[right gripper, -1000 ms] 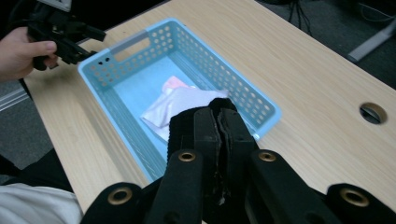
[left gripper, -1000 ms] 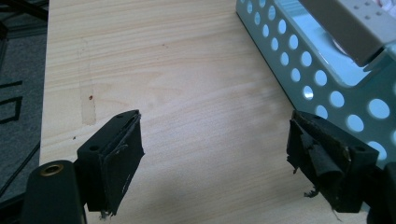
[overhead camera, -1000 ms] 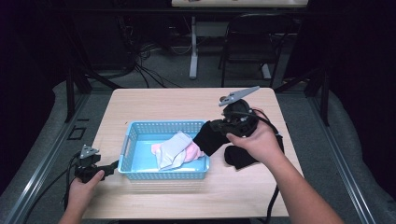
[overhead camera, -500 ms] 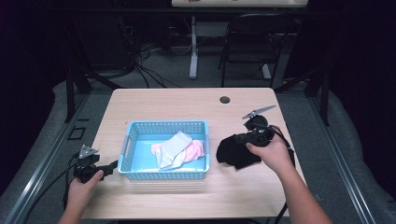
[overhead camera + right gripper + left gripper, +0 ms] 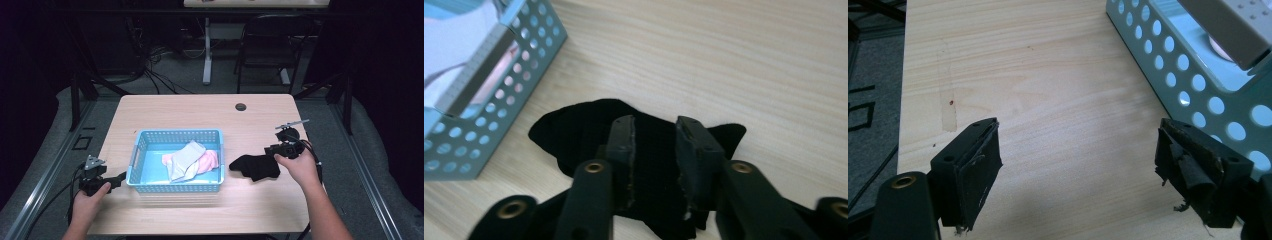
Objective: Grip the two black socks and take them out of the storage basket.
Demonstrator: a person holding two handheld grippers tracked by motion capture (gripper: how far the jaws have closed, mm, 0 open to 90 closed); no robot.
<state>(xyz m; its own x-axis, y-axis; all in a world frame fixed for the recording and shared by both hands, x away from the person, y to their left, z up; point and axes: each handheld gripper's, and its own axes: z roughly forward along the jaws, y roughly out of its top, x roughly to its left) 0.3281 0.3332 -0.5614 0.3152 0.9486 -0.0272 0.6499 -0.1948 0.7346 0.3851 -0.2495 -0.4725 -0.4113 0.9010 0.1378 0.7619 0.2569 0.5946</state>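
Black sock now flat on table, right tool loosened.

Under your jaws: table pale wood-grain, smooth matt | beside your left gripper: basket light-blue perforated plastic, slight sheen | your left pads: black, frayed, rough | between your right gripper jaws: black cloth, soft matt knit | in basket: white cloth and pink cloth, soft
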